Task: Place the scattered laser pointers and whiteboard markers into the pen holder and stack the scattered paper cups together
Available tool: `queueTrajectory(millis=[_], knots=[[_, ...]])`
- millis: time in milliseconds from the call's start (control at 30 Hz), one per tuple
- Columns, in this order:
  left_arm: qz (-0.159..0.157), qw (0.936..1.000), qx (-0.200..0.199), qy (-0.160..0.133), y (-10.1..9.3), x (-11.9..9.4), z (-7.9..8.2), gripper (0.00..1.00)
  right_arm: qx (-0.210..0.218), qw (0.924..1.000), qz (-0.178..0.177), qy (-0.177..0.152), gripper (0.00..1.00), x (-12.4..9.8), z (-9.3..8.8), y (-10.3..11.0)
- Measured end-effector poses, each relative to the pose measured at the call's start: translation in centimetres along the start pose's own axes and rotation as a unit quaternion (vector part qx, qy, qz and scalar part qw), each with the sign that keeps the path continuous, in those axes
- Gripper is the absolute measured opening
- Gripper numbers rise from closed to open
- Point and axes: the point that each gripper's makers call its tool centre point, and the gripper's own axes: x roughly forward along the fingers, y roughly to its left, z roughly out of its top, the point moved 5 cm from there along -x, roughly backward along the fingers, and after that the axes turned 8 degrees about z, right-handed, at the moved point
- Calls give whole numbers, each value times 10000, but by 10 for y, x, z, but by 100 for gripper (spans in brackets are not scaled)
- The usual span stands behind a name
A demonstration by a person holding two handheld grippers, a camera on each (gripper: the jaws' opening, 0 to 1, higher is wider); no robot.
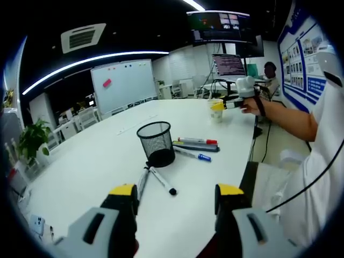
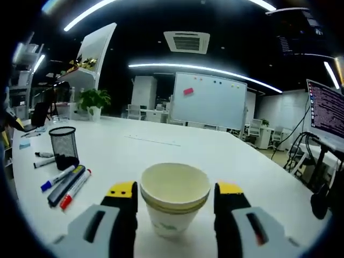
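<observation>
A black mesh pen holder stands mid-table ahead of my left gripper, which hangs open with nothing between its jaws. Two pens lie crossed just in front of the holder. Behind it lie a red-capped marker, a dark pen and a blue-capped marker. A hand holds my right gripper far across the table at a paper cup. In the right gripper view, nested paper cups stand upright between the open jaws of that gripper. The holder and markers lie to the left.
The white table runs far back; its right edge lies beside the person's sleeve. A phone lies near the left corner. A whiteboard, a plant and a laptop stand beyond.
</observation>
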Motion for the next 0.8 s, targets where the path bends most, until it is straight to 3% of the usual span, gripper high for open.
queueTrajectory(millis=[800], knots=[[-64, 10000, 13, -33, -5, 3, 3, 59, 79, 9998, 107, 111, 74, -4, -5, 1]])
